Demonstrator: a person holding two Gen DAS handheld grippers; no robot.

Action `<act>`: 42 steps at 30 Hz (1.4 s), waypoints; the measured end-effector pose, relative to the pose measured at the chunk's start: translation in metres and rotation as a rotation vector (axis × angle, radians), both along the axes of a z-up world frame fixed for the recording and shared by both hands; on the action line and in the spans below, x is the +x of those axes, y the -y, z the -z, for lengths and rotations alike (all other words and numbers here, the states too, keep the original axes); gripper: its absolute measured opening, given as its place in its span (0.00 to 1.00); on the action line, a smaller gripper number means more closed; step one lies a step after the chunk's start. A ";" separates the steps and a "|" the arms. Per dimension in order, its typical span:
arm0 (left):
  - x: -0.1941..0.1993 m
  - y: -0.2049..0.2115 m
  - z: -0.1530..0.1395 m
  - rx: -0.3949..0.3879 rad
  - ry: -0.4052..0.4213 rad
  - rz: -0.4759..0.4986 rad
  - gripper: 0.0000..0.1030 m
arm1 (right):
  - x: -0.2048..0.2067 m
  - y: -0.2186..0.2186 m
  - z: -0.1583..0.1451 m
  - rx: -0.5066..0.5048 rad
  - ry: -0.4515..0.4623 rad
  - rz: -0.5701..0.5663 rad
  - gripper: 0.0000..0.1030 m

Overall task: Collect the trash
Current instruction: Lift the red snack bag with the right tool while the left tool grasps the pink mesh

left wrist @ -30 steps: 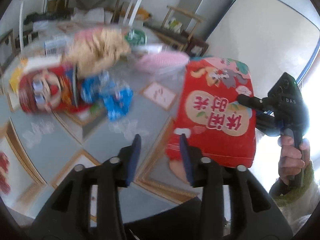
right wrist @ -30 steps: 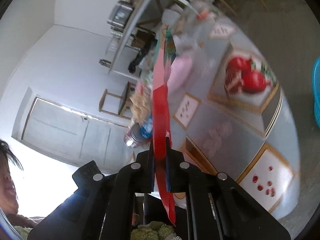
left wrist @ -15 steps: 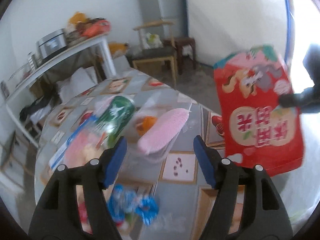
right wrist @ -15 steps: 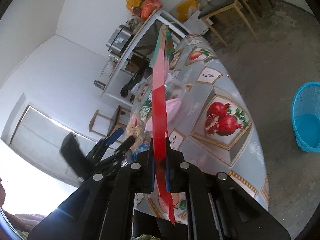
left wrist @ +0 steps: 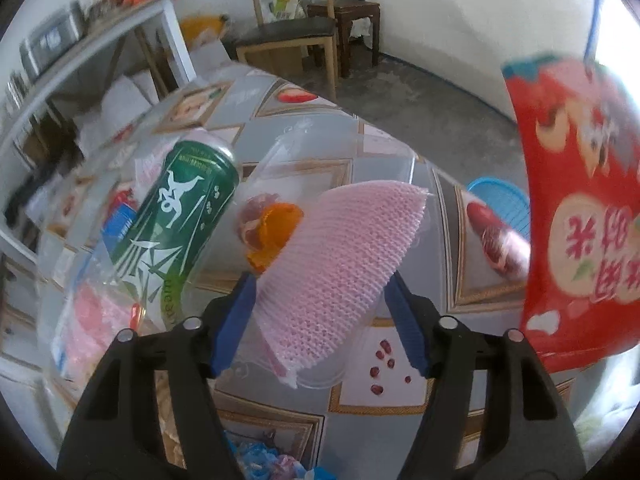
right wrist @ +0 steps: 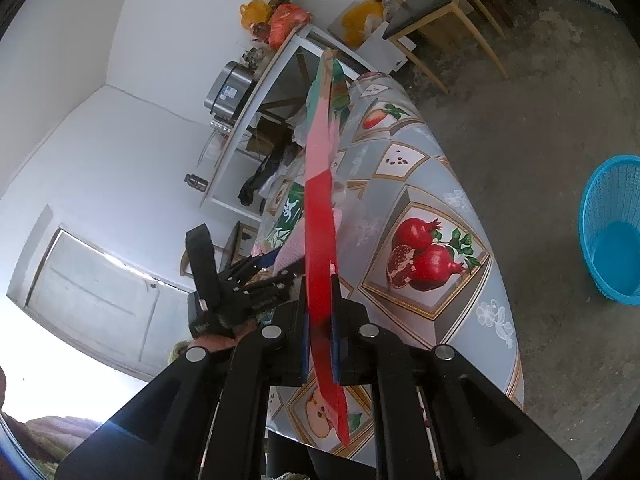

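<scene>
My right gripper (right wrist: 320, 340) is shut on a flat red snack bag (right wrist: 318, 216), held edge-on above the table; the bag also shows at the right of the left wrist view (left wrist: 580, 216). My left gripper (left wrist: 322, 316) is open, its jaws on either side of a pink foam net (left wrist: 340, 260) that lies in a clear plastic container (left wrist: 352, 148) with orange peel (left wrist: 276, 228). A green can (left wrist: 176, 224) lies left of it. The left gripper also shows in the right wrist view (right wrist: 276, 264).
A blue trash basket (right wrist: 612, 228) stands on the floor beyond the table's edge, also in the left wrist view (left wrist: 500, 204). More wrappers lie at the table's left (left wrist: 92, 312). A chair (left wrist: 288, 36) and a white shelf (right wrist: 256, 120) stand behind.
My left gripper has swung from the near litter to the pink foam net and opened wider around it. The right gripper has carried the red bag right, bringing the blue basket into view.
</scene>
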State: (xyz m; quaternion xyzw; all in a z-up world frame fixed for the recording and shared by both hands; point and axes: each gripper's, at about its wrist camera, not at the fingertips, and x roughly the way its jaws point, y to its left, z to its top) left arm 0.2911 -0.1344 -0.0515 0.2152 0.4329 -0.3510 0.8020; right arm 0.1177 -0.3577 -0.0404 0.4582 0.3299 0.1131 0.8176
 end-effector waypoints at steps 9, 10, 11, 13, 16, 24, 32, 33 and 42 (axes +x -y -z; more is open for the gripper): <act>0.026 -0.020 -0.009 -0.171 -0.193 -0.049 0.54 | 0.005 0.003 0.007 0.029 0.002 -0.008 0.08; 0.030 -0.019 -0.009 -0.185 -0.208 -0.056 0.54 | 0.005 0.003 0.007 0.031 0.003 -0.009 0.08; 0.033 -0.021 -0.009 -0.204 -0.228 -0.064 0.54 | 0.005 0.003 0.008 0.032 0.004 -0.010 0.08; 0.038 -0.027 -0.009 -0.254 -0.281 -0.089 0.53 | 0.005 0.003 0.008 0.037 0.005 -0.011 0.08; 0.046 -0.034 -0.010 -0.329 -0.356 -0.116 0.52 | 0.004 0.003 0.008 0.041 0.003 -0.010 0.08; 0.047 -0.035 -0.008 -0.384 -0.416 -0.128 0.50 | 0.003 0.002 0.010 0.044 0.001 -0.008 0.08; 0.040 -0.032 -0.004 -0.398 -0.433 -0.111 0.49 | -0.001 0.001 0.009 0.042 0.005 -0.008 0.08; 0.039 -0.032 -0.002 -0.405 -0.439 -0.109 0.49 | -0.001 0.001 0.009 0.042 0.004 -0.008 0.08; 0.026 -0.030 0.016 -0.417 -0.502 -0.104 0.51 | -0.003 -0.001 0.008 0.036 0.004 -0.007 0.08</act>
